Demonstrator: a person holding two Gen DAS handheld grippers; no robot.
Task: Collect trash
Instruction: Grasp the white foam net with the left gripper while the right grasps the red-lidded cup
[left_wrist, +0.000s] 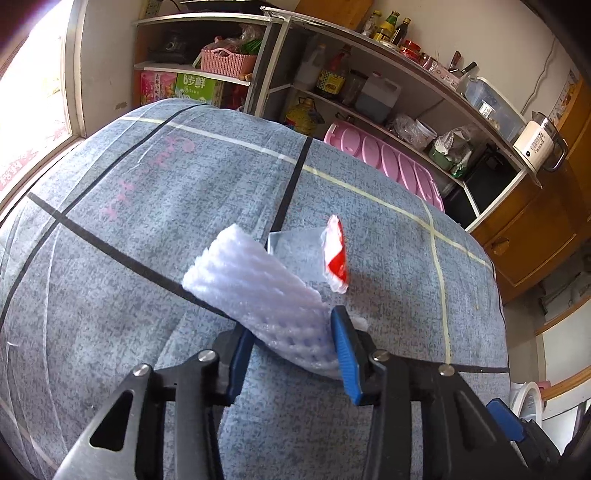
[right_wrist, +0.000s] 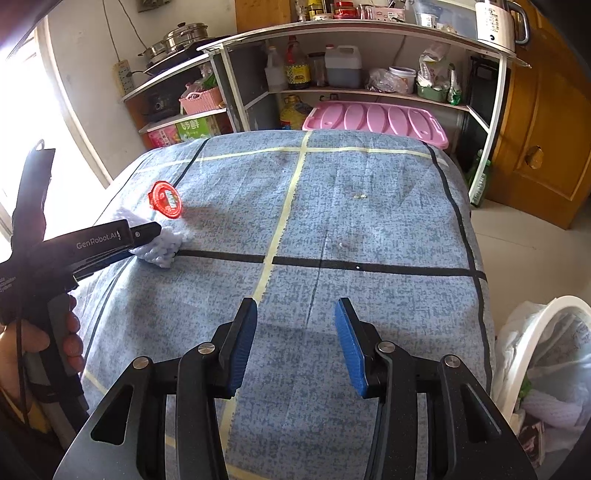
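Observation:
A white foam fruit net (left_wrist: 255, 284) lies on the blue checked cloth (left_wrist: 129, 229). My left gripper (left_wrist: 291, 332) has its blue pads on either side of the net's near end, jaws wide, not squeezing it. Just beyond the net stands a clear plastic cup with a red foil lid (left_wrist: 337, 254). In the right wrist view the left gripper (right_wrist: 147, 232) sits over the foam net (right_wrist: 160, 249), with the red lid (right_wrist: 165, 199) behind it. My right gripper (right_wrist: 295, 325) is open and empty above the middle of the cloth.
A white bin lined with a plastic bag (right_wrist: 546, 354) holding trash stands at the table's right side. A pink plastic lid (right_wrist: 373, 120) and metal shelves with bottles (right_wrist: 332, 66) lie behind the table. A wooden cabinet (right_wrist: 535, 147) is at the right.

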